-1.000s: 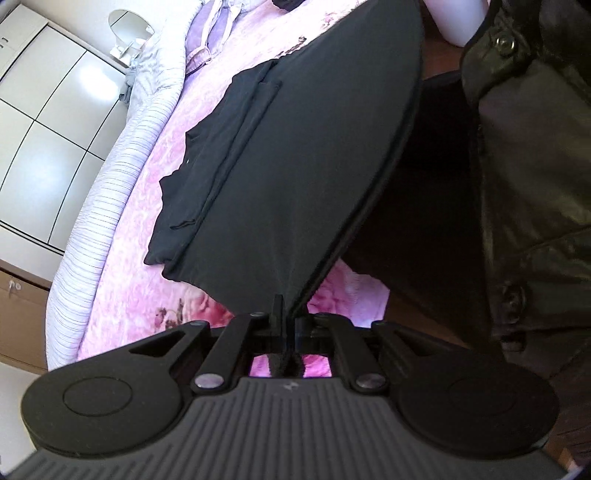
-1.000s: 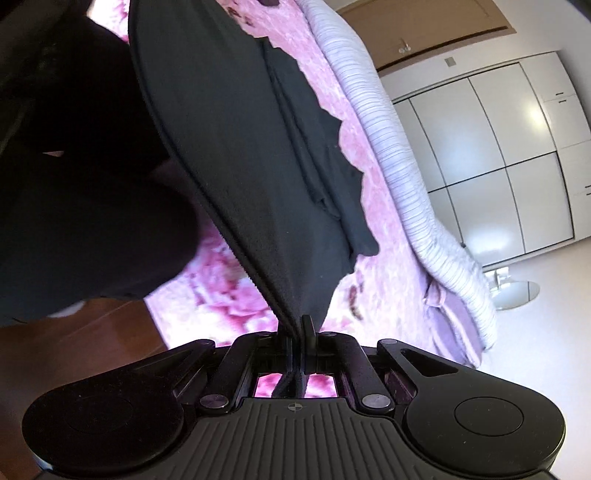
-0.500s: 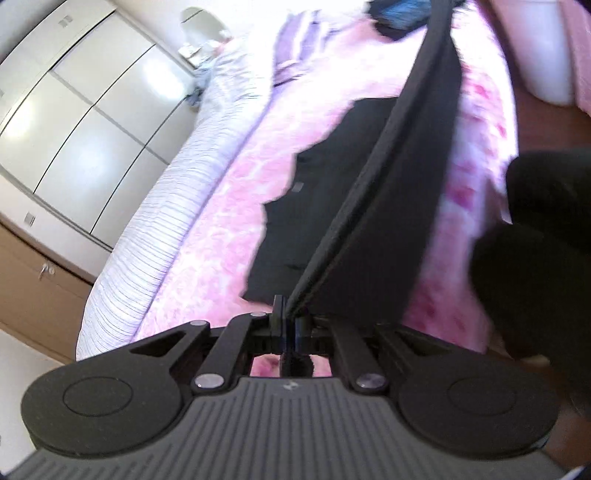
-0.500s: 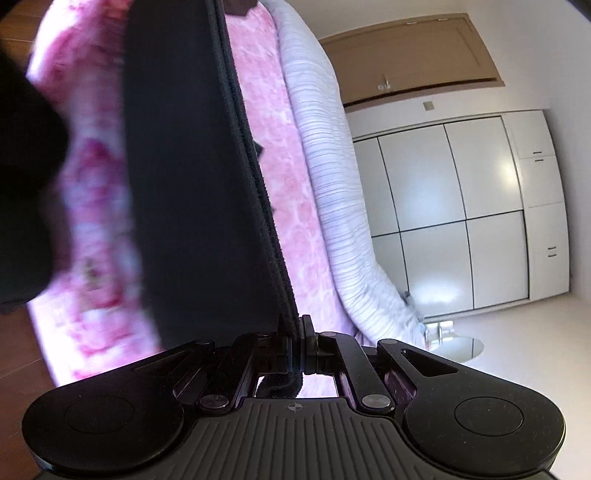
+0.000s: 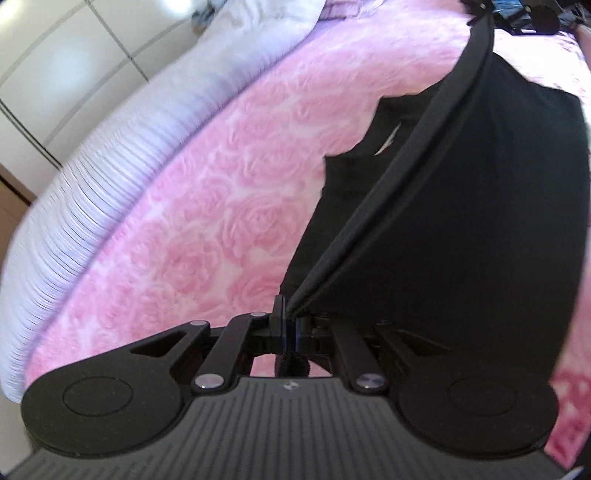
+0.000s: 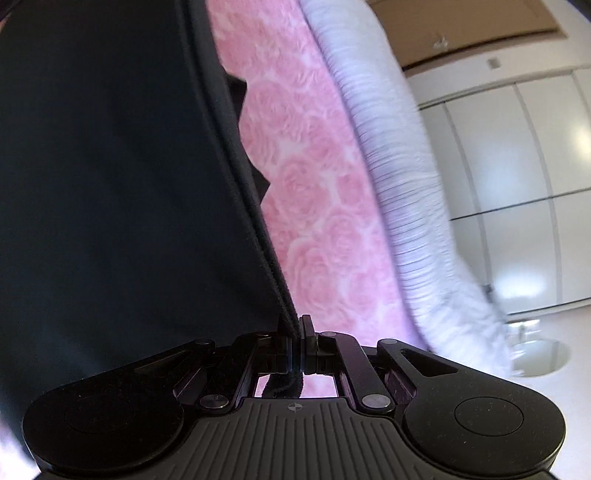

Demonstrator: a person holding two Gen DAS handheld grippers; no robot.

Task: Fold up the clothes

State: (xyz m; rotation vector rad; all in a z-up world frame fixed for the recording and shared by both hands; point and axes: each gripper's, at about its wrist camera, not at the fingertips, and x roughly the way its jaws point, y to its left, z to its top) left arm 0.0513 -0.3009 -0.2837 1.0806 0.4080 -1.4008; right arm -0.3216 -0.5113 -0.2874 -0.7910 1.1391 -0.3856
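A black garment (image 5: 461, 206) hangs stretched above a bed with a pink rose-patterned cover (image 5: 207, 206). Its doubled hem runs taut from my left gripper (image 5: 287, 317), which is shut on one corner, up toward the far gripper at the top right. Part of the garment still lies flat on the cover beyond the hem. In the right wrist view the same black garment (image 6: 122, 184) fills the left half, and my right gripper (image 6: 298, 326) is shut on its other corner. The pink cover (image 6: 317, 184) shows to the right of the hem.
A white ribbed duvet (image 5: 92, 177) is rolled along the bed's far side, also seen as the duvet (image 6: 402, 177). White wardrobe doors (image 6: 517, 155) stand behind it, with a round white stool (image 6: 539, 356) on the floor. Dark items (image 5: 517, 14) lie at the bed's far end.
Both grippers have swept across the bed with the garment's edge held between them. The person's dark clothing and the wooden floor have left view; pink cover now lies beneath both grippers.
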